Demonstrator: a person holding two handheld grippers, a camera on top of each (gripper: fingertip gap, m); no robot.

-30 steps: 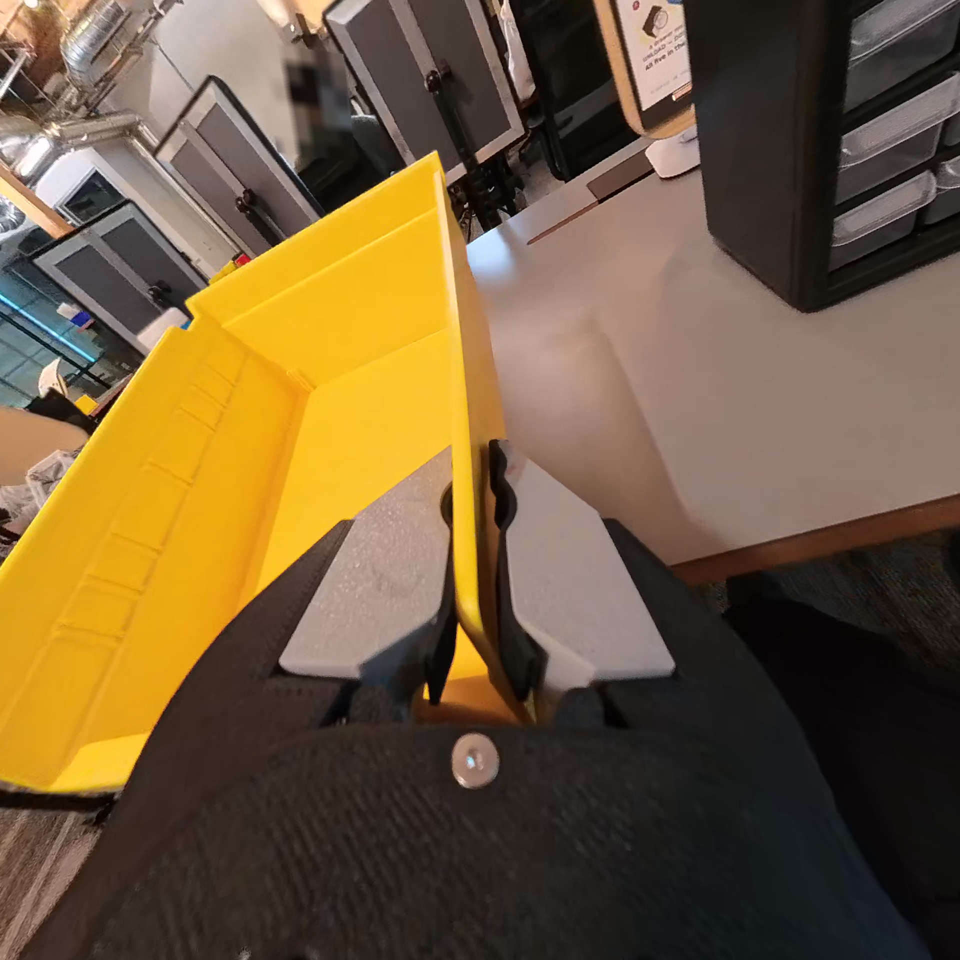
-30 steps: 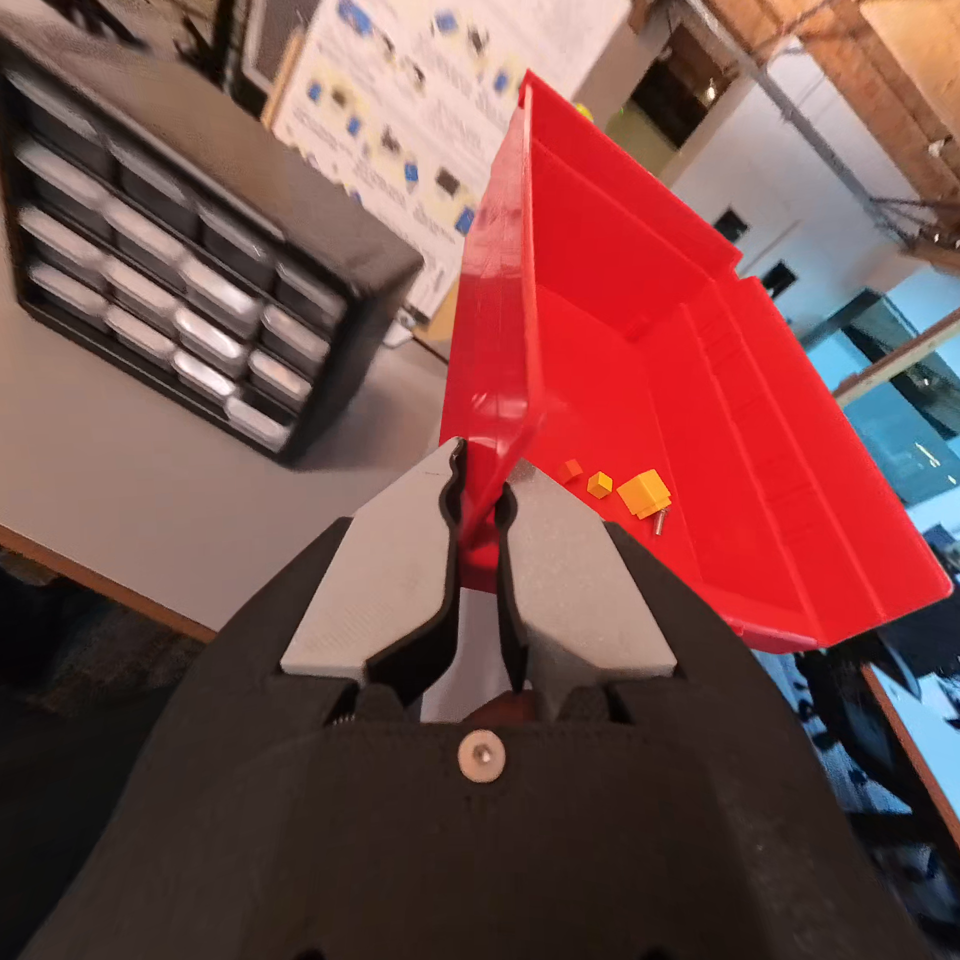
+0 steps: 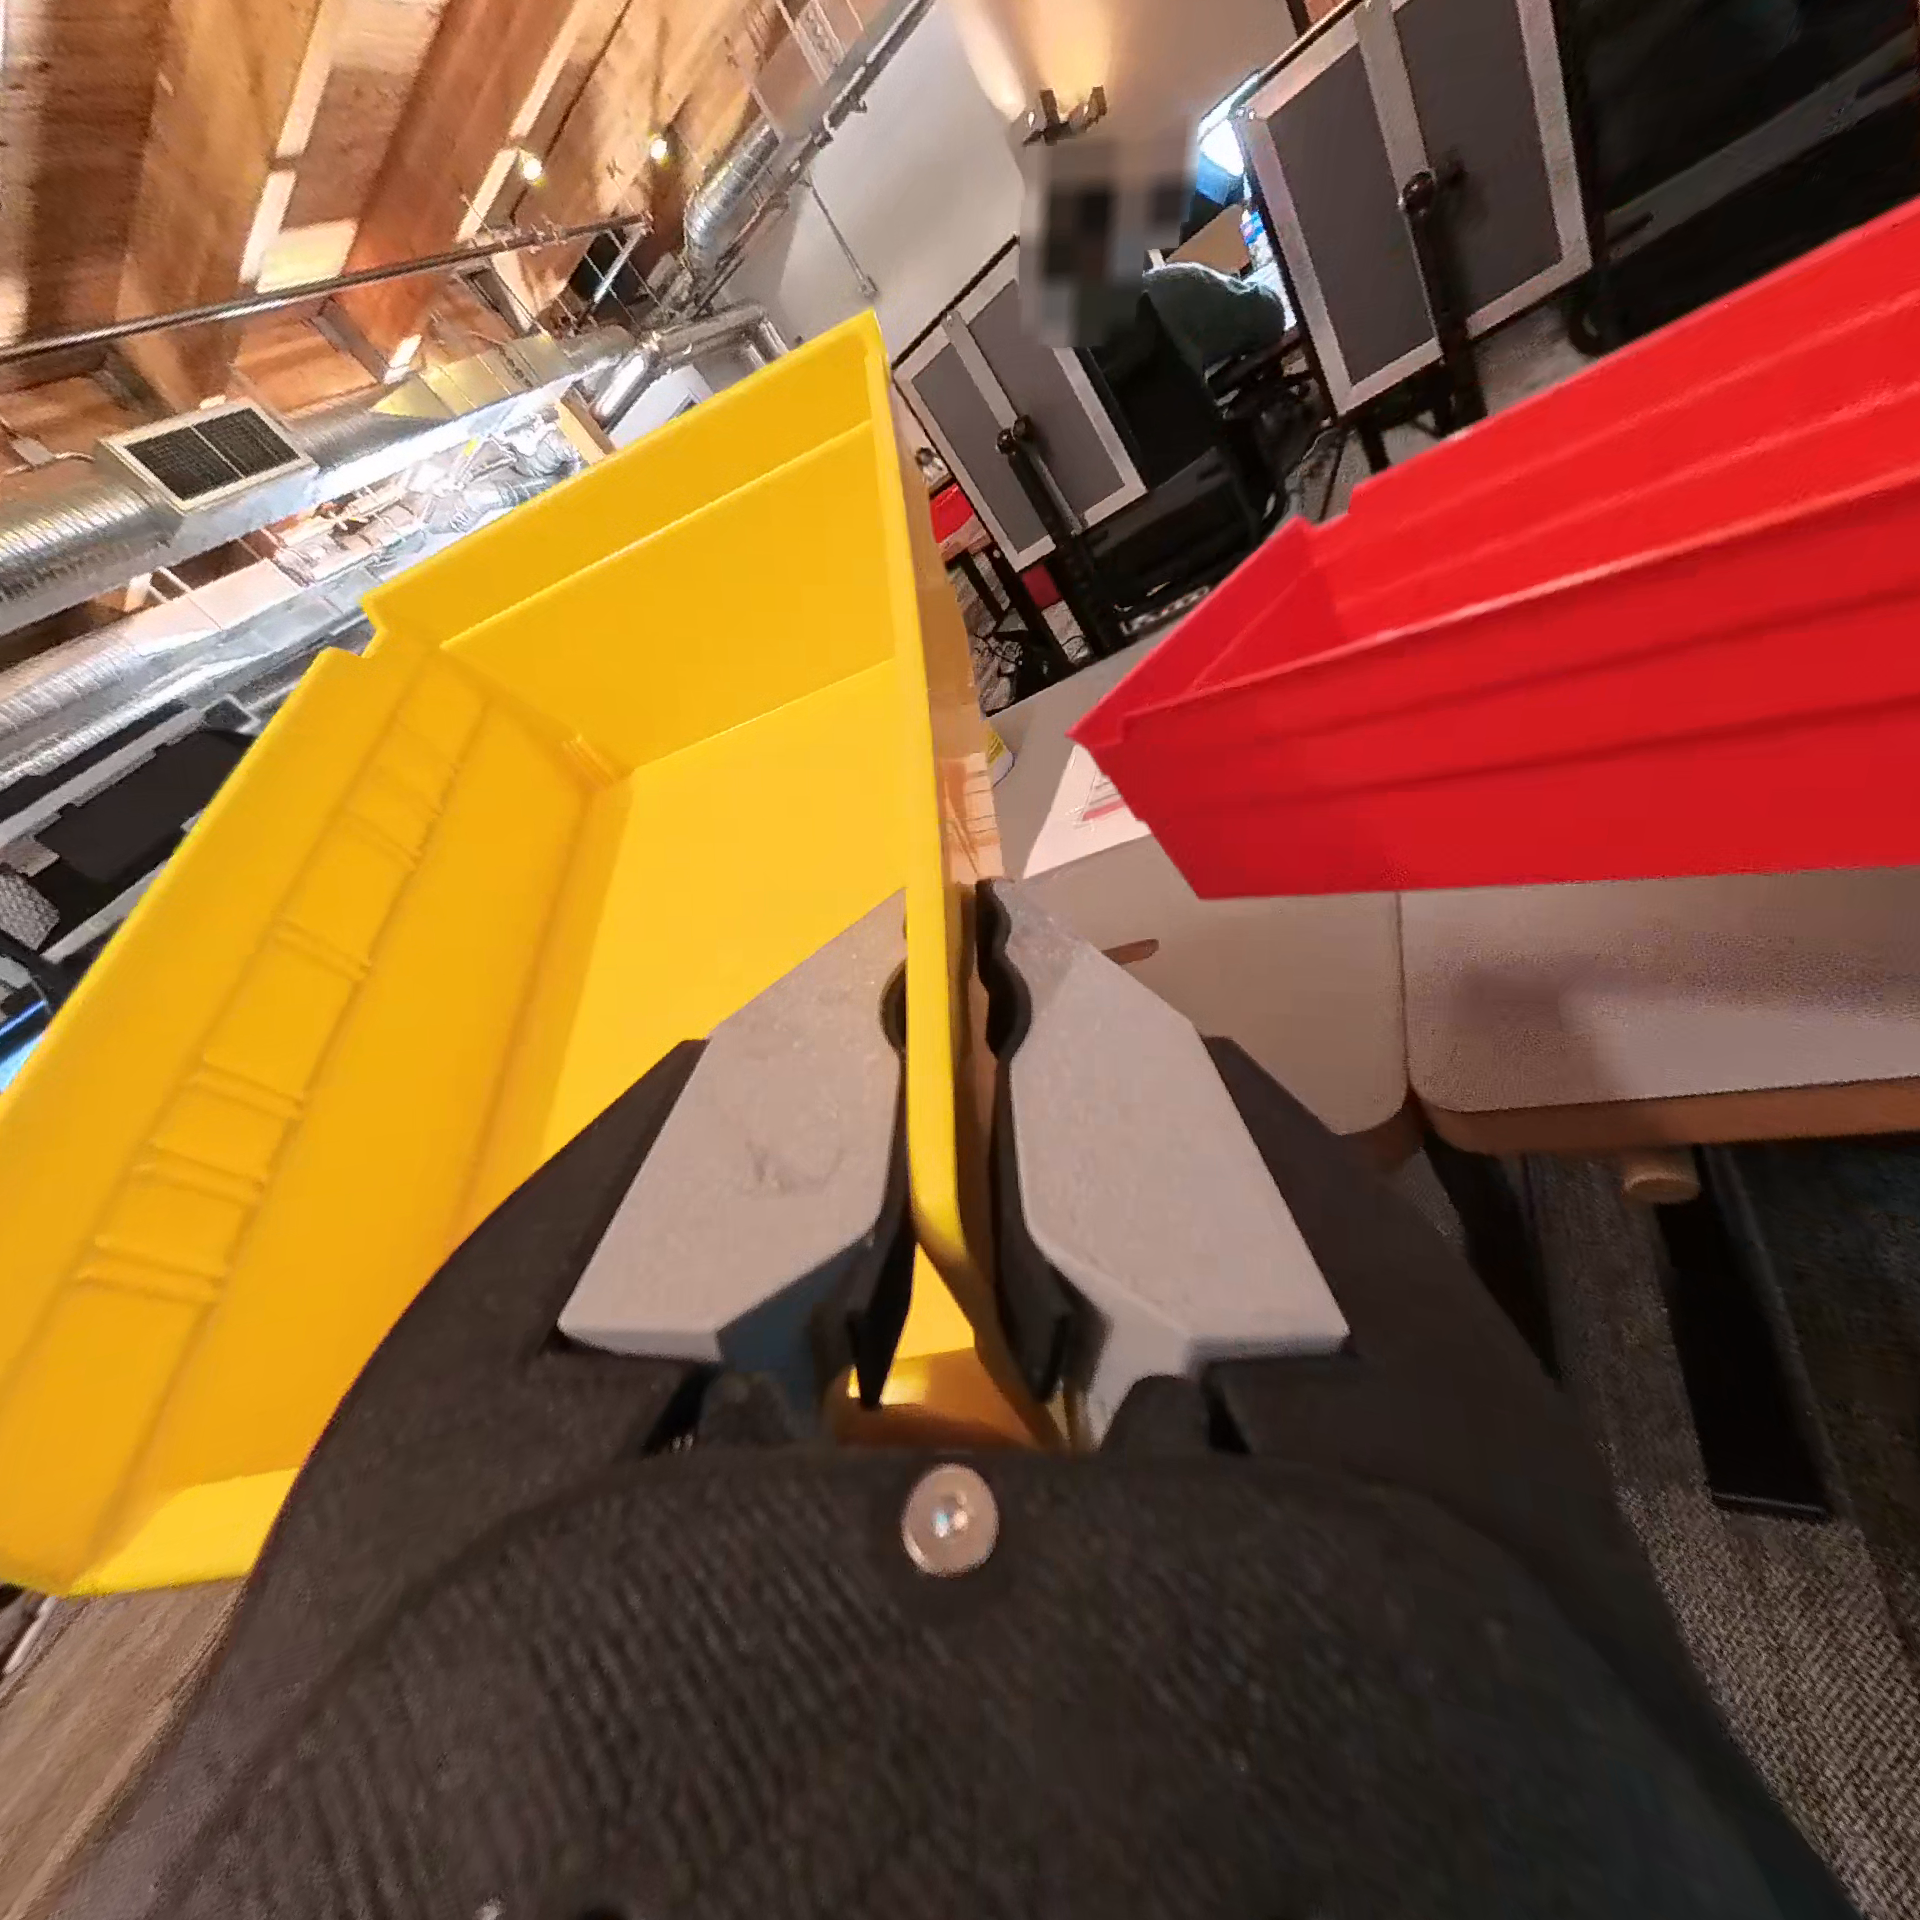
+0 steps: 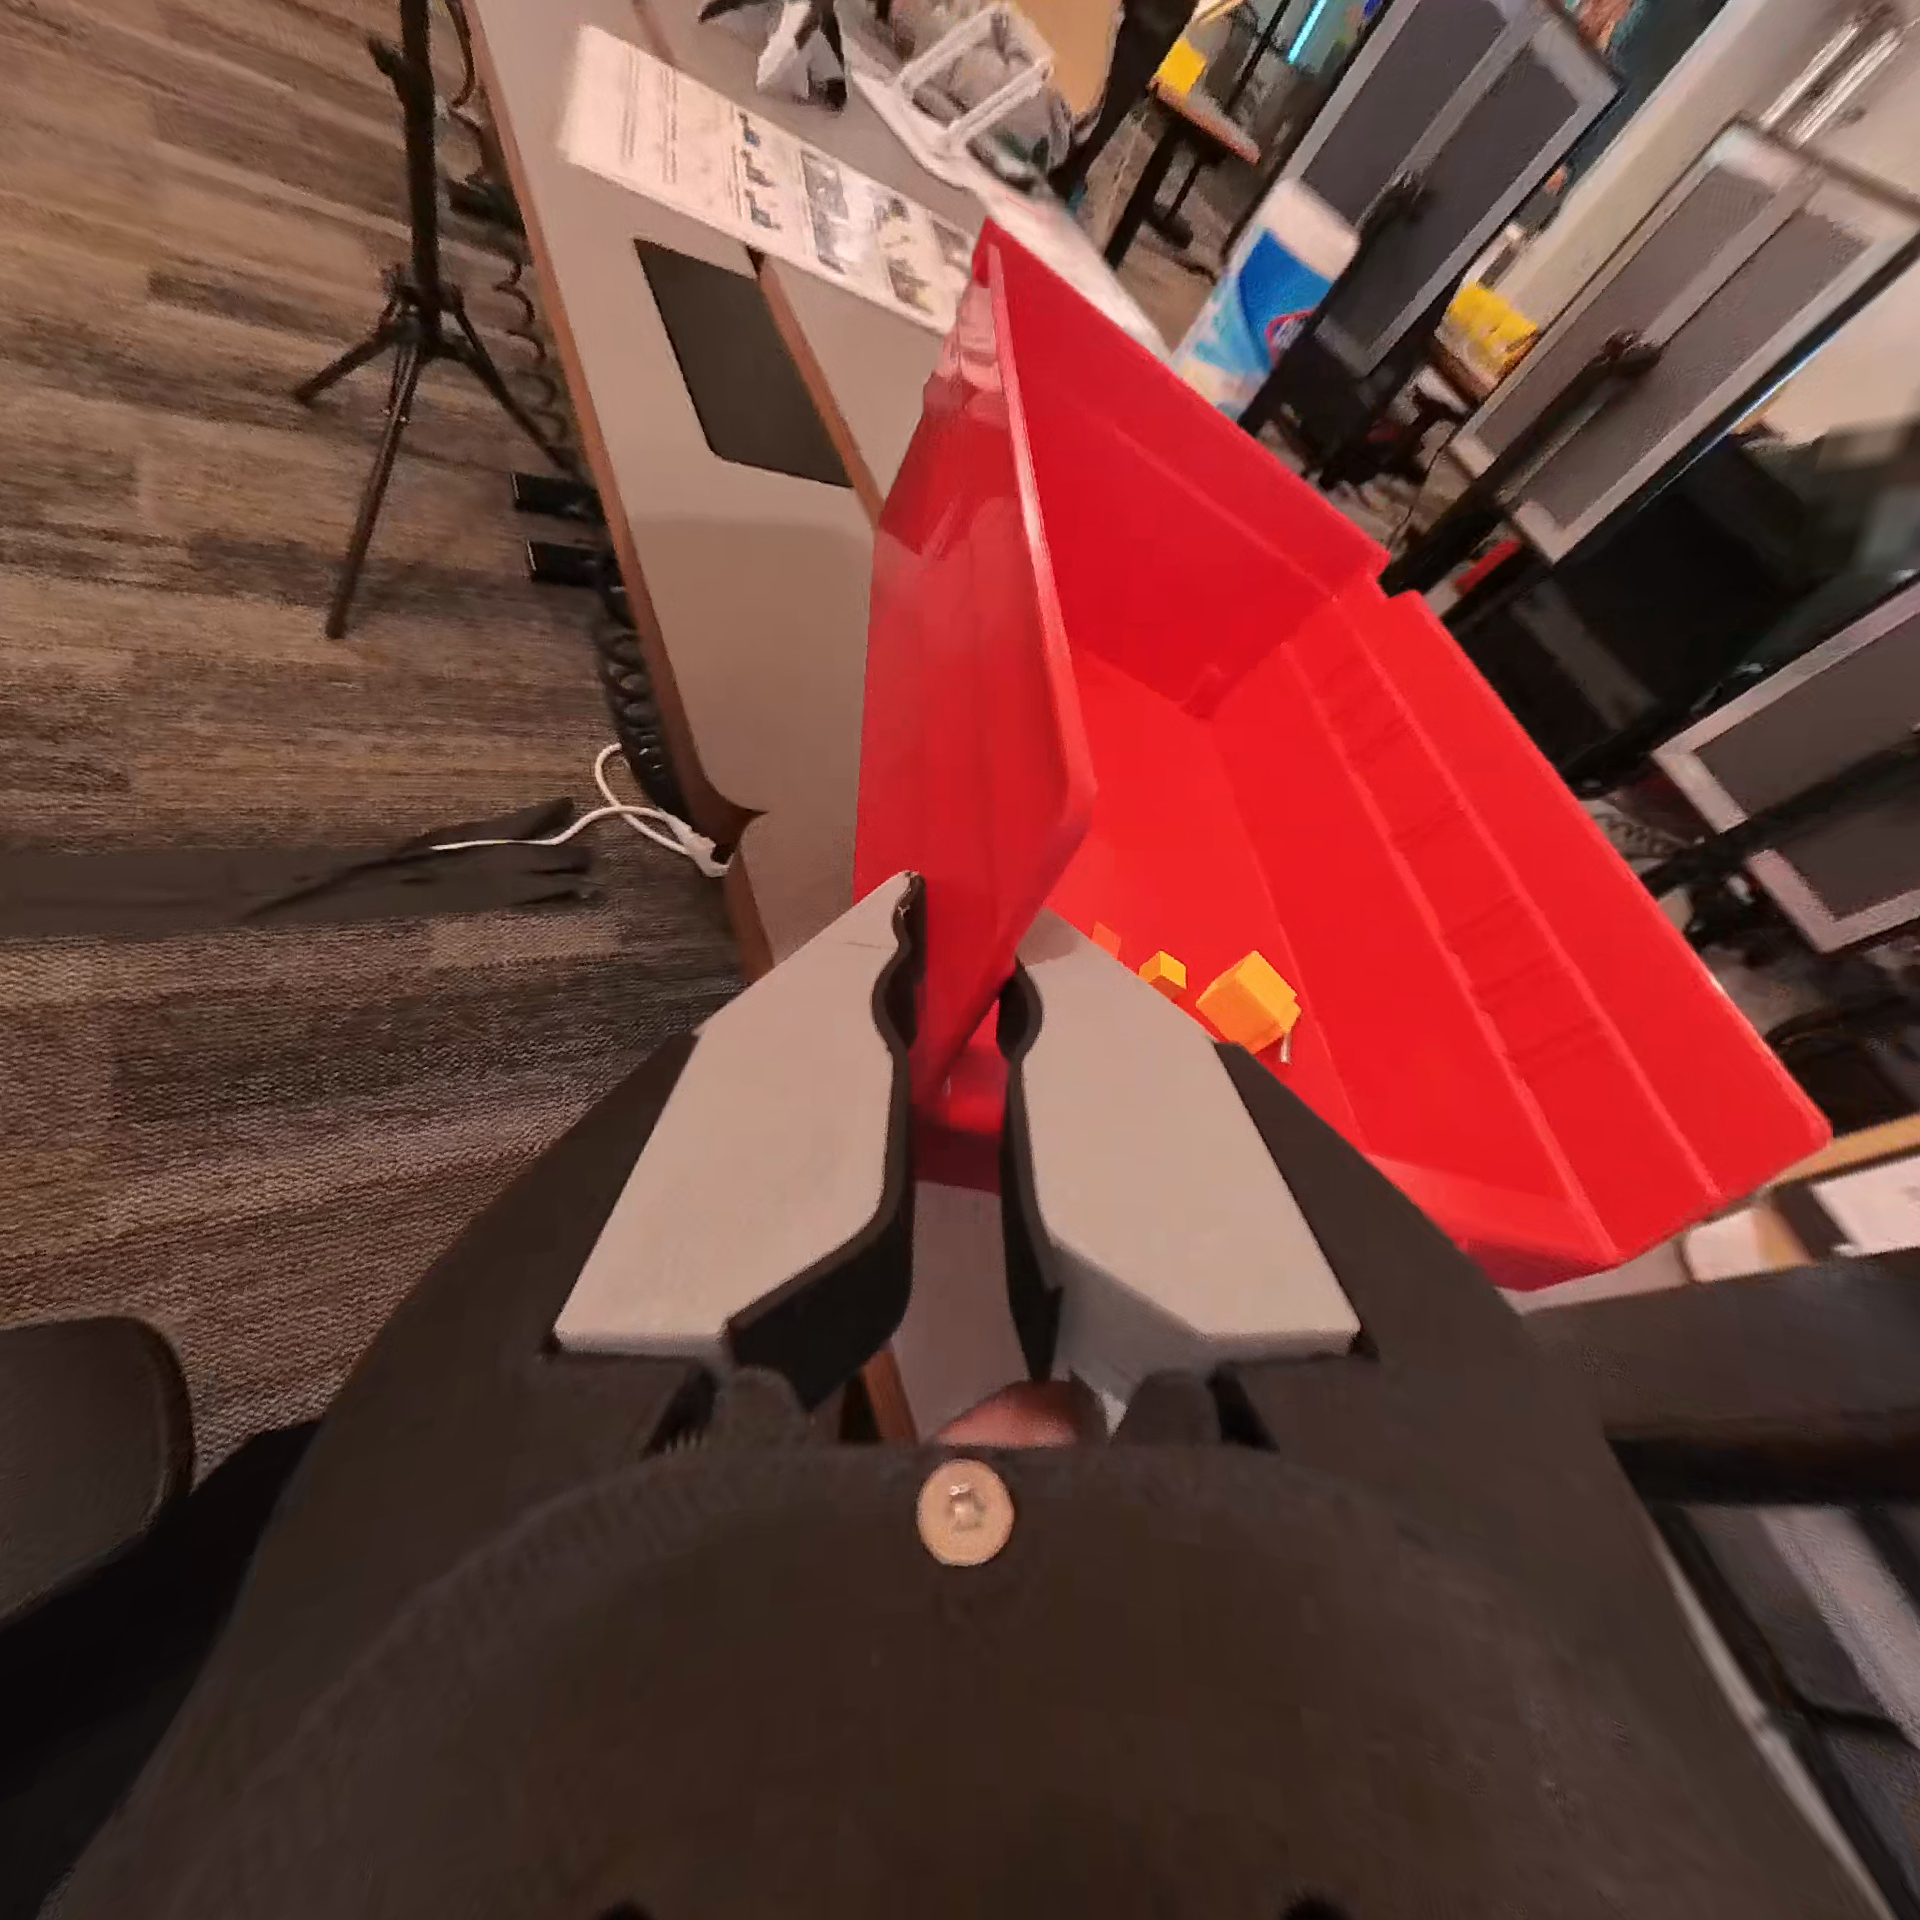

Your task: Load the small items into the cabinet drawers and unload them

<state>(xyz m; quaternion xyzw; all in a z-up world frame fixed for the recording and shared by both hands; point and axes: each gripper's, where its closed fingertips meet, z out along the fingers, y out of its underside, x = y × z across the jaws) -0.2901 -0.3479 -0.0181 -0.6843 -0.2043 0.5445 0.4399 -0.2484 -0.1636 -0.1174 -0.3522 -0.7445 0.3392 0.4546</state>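
Grey table point(image 4: 717, 623) w/ wood edge, paper sheet point(image 4: 769, 187); carpet floor point(image 4: 260, 727), tripod point(image 4: 416, 312). Left gripper point(image 3: 940, 966) clamps yellow bin point(image 3: 416, 935) wall; right gripper point(image 4: 961, 966) clamps red bin point(image 4: 1403, 831) wall.

Grey bench point(image 4: 727, 582) at 12 o'clock, wood-look floor point(image 4: 208, 520) at 9, silver ducts point(image 3: 125, 540) at 10.

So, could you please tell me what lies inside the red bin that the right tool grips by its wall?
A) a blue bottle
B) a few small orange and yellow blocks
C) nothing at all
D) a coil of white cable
B: small orange and yellow blocks lie on the floor of the red bin, just past the right tool.
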